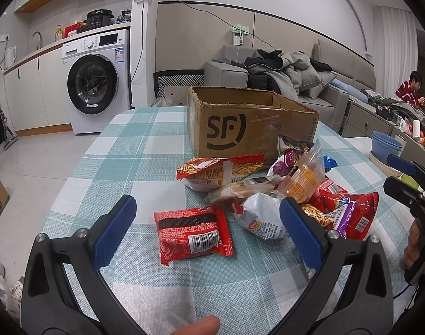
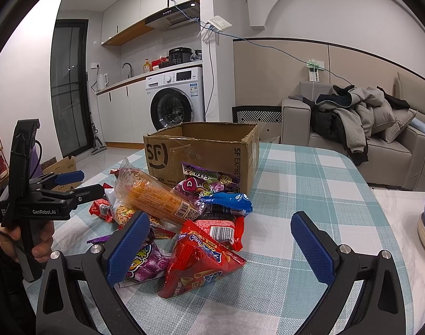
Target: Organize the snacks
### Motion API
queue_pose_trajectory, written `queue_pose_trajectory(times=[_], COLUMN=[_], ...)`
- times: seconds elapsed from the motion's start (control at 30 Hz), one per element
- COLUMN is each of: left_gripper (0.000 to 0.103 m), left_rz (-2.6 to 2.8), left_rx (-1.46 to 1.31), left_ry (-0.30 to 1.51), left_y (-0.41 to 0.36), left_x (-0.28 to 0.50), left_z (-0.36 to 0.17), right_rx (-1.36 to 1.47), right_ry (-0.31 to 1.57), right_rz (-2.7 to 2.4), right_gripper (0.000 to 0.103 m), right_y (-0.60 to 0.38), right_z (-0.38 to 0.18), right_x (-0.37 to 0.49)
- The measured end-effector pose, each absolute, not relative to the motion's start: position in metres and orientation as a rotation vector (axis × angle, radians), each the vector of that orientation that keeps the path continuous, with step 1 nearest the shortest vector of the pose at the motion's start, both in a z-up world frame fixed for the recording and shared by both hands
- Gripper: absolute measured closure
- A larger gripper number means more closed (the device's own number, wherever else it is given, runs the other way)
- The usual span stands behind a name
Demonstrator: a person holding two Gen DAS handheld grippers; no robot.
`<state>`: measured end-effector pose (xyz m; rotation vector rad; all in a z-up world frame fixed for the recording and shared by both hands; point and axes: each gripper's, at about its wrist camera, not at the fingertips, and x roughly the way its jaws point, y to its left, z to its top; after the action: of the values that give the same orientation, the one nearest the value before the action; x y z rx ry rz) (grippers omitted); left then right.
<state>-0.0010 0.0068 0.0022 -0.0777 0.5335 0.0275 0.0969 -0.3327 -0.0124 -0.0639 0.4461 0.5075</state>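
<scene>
- Left claw (image 1: 208, 227) is spread wide over the near desk, empty, its two blue ribbed pads flanking a flat red packet (image 1: 194, 234) that lies apart from the heap with its barcode up.
- Right claw (image 2: 219, 248) is also wide and empty, with a puffed red bag (image 2: 198, 265) between its pads and a purple bag (image 2: 145, 262) behind the left pad.
- One cardboard box (image 1: 245, 125), open-topped with ragged edges and a printed logo, stands at the far middle of the desk (image 1: 128, 145); the snack heap sits just in front of it.
- Countable in the heap: one clear-wrapped orange roll (image 2: 159, 199), one blue packet (image 2: 232, 199), one purple-green bag (image 2: 204, 182), one noodle bag (image 1: 220, 171), one white crinkled bag (image 1: 264, 217); further red packets overlap too much to count.
- Only the left view shows the lone red packet and a person on the far right sofa; only the right view shows the left claw from the side, gripped by a hand (image 2: 39, 241).
- Desk cloth is woven, checked teal and white.
</scene>
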Motion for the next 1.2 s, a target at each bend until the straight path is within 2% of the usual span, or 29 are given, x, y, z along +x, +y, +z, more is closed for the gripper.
queue_pose_trajectory(times=[1.2], left_gripper=[0.001], left_rz=[0.03], left_rx=[-0.075], left_ry=[0.535], left_y=[0.0092], left_x=[-0.0007], left_z=[0.002], right_rx=[-0.068], right_ry=[0.463], right_rz=[0.497], right_gripper=[0.0], right_y=[-0.3321], right_z=[-0.015], right_x=[0.1])
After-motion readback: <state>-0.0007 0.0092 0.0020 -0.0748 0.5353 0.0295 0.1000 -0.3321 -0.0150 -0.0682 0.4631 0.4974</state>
